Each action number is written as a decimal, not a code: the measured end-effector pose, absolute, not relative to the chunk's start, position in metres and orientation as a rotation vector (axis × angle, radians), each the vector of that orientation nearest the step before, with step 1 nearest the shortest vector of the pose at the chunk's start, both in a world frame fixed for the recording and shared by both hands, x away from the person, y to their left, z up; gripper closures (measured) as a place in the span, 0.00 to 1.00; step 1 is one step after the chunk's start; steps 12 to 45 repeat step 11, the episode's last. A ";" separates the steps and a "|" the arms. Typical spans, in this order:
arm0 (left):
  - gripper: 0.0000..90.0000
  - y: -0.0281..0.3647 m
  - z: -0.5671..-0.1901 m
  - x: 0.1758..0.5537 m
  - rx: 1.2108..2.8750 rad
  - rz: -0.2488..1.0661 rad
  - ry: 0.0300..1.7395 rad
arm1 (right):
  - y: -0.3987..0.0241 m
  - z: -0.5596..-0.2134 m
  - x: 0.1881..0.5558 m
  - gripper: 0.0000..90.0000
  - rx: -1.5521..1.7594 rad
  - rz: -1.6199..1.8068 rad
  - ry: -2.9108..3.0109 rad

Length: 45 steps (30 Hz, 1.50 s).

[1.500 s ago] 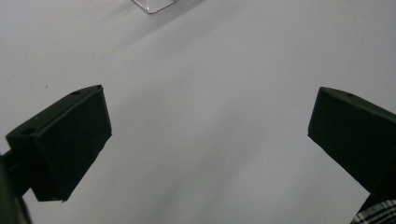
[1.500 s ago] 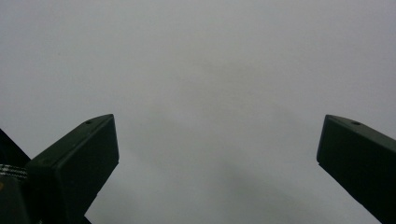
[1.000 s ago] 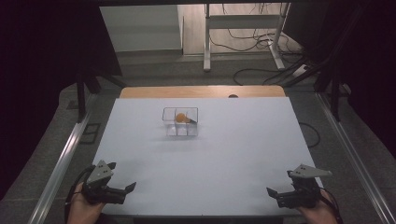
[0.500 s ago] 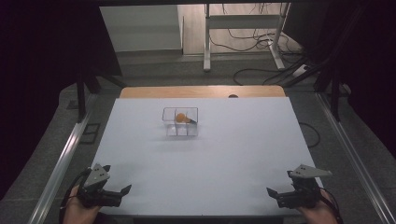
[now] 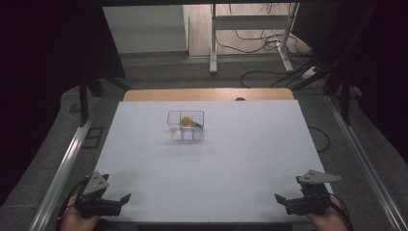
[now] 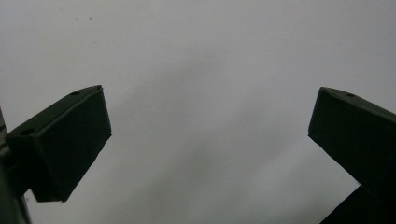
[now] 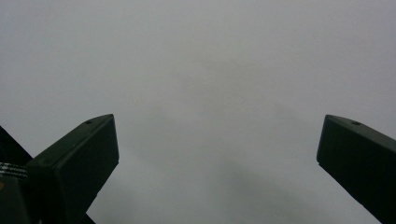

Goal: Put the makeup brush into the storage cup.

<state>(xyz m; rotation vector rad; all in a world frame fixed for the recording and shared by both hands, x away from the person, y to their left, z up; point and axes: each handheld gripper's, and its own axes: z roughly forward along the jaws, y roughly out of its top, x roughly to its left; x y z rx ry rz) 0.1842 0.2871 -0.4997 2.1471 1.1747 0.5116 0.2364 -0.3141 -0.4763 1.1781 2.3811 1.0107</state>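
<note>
Looking down from the high view: clear box [image 5: 186, 126] sits far-centre on the white table [image 5: 240, 159], an orange ball [image 5: 185, 121] in its far compartment — well apart from both claws. Left gripper [image 5: 126, 199] at the near left corner, right gripper [image 5: 278, 198] at the near right; nothing lies between.

Left gripper view: left gripper [image 6: 210, 130] jaws spread wide over bare table [image 6: 210, 56].

Right gripper view: right gripper [image 7: 217, 149] jaws likewise wide apart, holding nothing.

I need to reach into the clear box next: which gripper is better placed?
Left, narrowly. The clear box with the orange ball sits left of the table's middle, so the left gripper has the shorter path than the right gripper. Both rest at the near edge, open and empty.
</note>
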 end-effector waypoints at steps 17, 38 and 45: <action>0.00 0.287 -0.502 0.185 2.169 0.488 1.189 | -0.314 -0.478 0.237 0.00 1.173 0.993 2.395; 0.00 0.287 -0.502 0.185 2.169 0.488 1.189 | -0.314 -0.478 0.237 0.00 1.173 0.993 2.395; 0.00 0.287 -0.502 0.185 2.169 0.488 1.189 | -0.314 -0.478 0.237 0.00 1.173 0.993 2.395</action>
